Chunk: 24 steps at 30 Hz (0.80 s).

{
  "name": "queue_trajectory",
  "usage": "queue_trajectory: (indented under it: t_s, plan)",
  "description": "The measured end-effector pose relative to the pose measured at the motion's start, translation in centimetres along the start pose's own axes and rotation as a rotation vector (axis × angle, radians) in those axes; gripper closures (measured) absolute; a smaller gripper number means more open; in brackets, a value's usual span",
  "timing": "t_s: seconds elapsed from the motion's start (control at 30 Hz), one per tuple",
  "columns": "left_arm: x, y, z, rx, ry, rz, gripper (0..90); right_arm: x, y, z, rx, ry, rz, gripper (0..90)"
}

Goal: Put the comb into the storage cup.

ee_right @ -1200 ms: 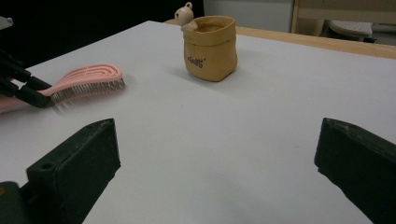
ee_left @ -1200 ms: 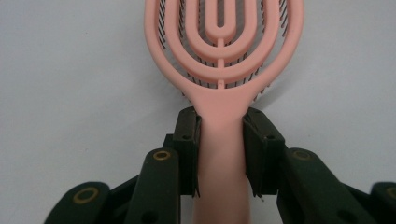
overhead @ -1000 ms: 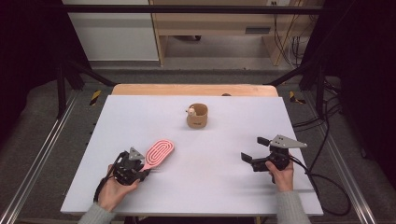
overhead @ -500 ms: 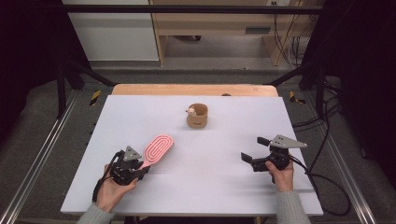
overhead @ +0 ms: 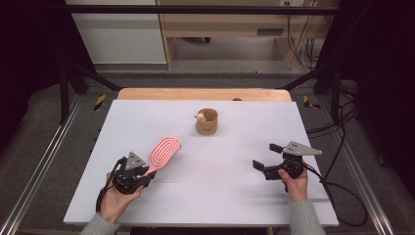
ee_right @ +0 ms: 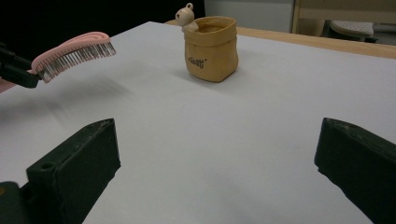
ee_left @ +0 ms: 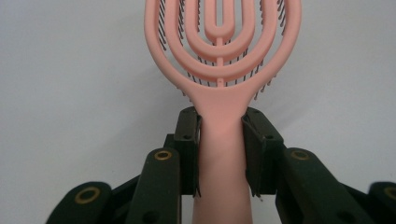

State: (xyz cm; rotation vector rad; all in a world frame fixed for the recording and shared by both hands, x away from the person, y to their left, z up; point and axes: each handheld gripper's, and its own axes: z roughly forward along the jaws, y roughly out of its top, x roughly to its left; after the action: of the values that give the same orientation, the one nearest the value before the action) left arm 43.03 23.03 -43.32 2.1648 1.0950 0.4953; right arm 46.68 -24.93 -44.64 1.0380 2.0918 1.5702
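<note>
Left gripper [ee_left: 220, 135] clamps the pink hairbrush [ee_left: 223, 56] by its handle, lifted above the table [overhead: 205, 196]. Right gripper [ee_right: 215, 163] gapes wide. The tan pouch [ee_right: 211, 46] bears small dark lettering, unreadable.

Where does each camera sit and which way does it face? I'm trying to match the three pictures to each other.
High view: above the person's side of the table, looking forward and down; both forearms, the left gripper and the right gripper show.
Left gripper view: on the left gripper, looking along its jaws, which clamp the pink brush by its handle.
Right gripper view: on the right gripper, low over the table, facing the tan pouch between wide-apart jaws.
Shared: the brush is in all three; the pouch is in the high and right gripper views.
</note>
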Motion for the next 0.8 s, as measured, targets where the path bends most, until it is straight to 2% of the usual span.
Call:
queue_trajectory:
  t_s: [0.8]
  plan:
    - [-0.49, 0.6, -0.73, -0.066, 0.009, 0.001, 69.2, 0.48, 0.36, 0.17, -0.009, 0.014, 0.001, 0.3]
